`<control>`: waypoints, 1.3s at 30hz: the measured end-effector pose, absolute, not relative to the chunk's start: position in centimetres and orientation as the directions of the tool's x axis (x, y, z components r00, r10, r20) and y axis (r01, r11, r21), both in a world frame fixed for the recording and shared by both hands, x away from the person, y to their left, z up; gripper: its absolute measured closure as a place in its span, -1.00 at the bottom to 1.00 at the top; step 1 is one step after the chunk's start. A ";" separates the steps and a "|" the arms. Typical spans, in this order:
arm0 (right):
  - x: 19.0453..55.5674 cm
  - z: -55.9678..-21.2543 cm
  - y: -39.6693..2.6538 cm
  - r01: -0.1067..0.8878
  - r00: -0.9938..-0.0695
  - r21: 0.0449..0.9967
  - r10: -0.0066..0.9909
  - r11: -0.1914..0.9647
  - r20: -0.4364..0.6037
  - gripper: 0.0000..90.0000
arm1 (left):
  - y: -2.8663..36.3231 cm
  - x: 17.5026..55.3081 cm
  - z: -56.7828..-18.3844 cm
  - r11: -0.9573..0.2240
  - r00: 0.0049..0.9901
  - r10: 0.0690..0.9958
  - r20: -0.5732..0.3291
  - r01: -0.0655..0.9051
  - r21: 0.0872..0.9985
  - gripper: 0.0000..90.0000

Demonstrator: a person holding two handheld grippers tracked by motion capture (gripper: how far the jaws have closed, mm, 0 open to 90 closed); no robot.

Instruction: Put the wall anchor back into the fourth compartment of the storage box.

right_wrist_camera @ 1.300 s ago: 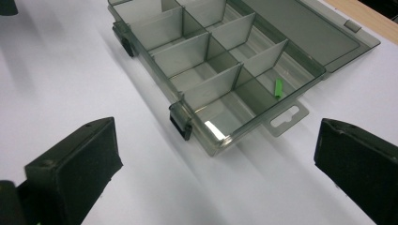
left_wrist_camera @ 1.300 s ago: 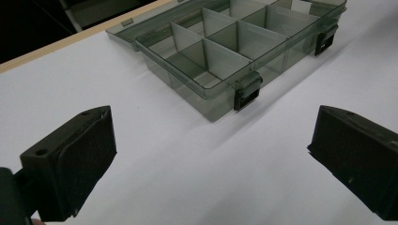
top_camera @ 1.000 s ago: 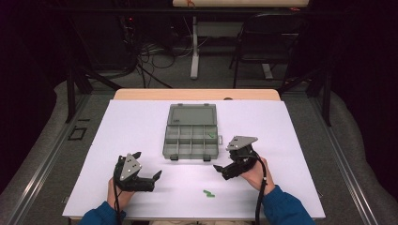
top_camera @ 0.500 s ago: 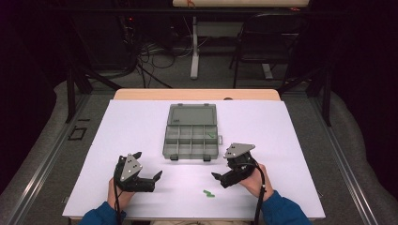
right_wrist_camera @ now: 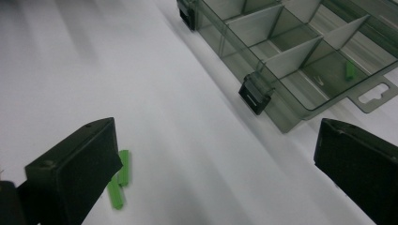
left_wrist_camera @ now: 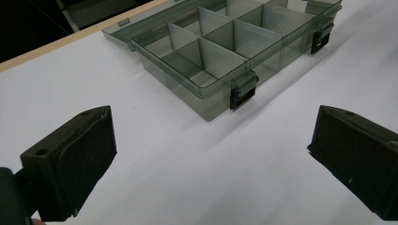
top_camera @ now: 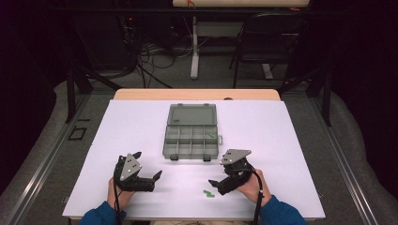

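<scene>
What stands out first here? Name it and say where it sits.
The open grey compartment box sits mid-table on the white sheet, with a small green piece in one compartment. Nearer the person, two green pieces lie loose on the sheet, just left of the right tool, which is open; the left tool is open too.

2 green pegs point(top_camera: 208, 193) lie flat, touching, on the white table.

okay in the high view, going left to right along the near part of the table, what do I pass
left gripper → green pieces on the white table → right gripper, both with jaws open. The right gripper's tips sit right beside the pieces.
</scene>
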State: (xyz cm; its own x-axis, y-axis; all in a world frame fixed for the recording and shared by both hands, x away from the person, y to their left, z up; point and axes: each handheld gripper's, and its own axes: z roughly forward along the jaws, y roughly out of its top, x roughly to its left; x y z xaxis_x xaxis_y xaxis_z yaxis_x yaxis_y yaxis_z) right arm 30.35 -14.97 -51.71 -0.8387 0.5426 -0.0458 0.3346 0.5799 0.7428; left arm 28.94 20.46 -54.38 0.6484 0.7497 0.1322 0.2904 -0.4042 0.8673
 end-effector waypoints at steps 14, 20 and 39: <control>29.7 -52.6 -13.6 0.325 -0.871 0.718 0.490 0.615 -0.025 -1.00 | 20.3 28.8 -54.4 -0.404 0.650 0.748 0.132 0.288 0.868 -1.00; 29.6 -52.9 -13.2 0.333 -0.881 0.699 0.473 0.633 -0.008 -1.00 | 20.3 28.9 -54.4 -0.402 0.652 0.748 0.128 0.291 0.868 -1.00; 29.3 -54.1 -12.1 0.320 -0.914 0.647 0.406 0.692 0.018 -0.01 | 20.3 29.0 -54.5 -0.404 0.656 0.744 0.126 0.292 0.867 -1.00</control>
